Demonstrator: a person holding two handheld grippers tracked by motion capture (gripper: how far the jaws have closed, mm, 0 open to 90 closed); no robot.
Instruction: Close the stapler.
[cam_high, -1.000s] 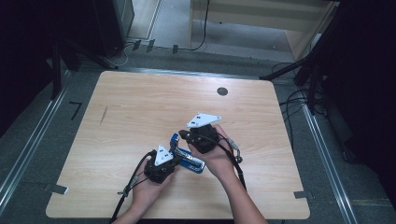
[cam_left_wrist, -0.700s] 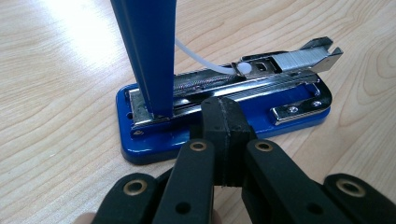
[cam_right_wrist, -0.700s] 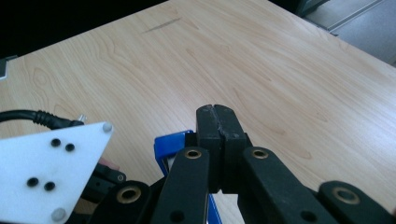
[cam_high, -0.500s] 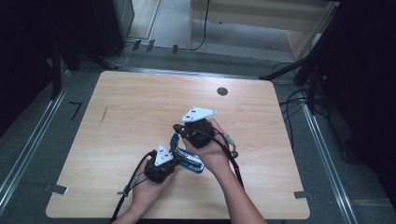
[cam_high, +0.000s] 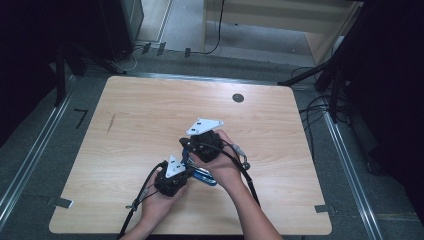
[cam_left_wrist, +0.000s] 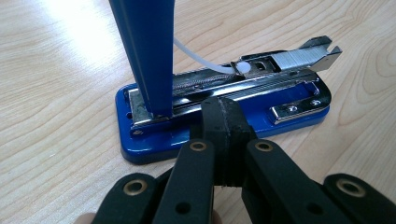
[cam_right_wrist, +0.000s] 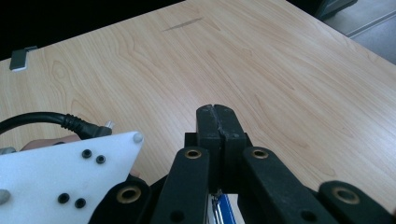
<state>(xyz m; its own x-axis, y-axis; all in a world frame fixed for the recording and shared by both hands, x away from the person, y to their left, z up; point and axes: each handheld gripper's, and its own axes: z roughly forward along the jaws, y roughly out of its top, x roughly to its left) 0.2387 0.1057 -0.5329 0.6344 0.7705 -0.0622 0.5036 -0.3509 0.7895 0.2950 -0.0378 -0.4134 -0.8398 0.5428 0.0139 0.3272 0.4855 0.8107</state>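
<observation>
stapler: one, blue (cam_left_wrist: 224, 116), lying on the desk (cam_high: 150, 130) near its front edge, between the two hands; lid swung up, magazine exposed.
left gripper view: staple strip (cam_left_wrist: 299, 57), white spring guide and base plate visible; high view gives just a blue sliver (cam_high: 202, 175).
left claw (cam_left_wrist: 223, 122): closed, empty, tips just in front of the stapler base.
right claw (cam_right_wrist: 218, 122): closed, pads together, empty, above bare wood.
count: two claws, two hands.
hidden: stapler mostly covered by the right hand (cam_high: 220, 162) from above; lid top cut off.

stapler's (cam_left_wrist: 224, 109) raised blue lid cut off above
</observation>
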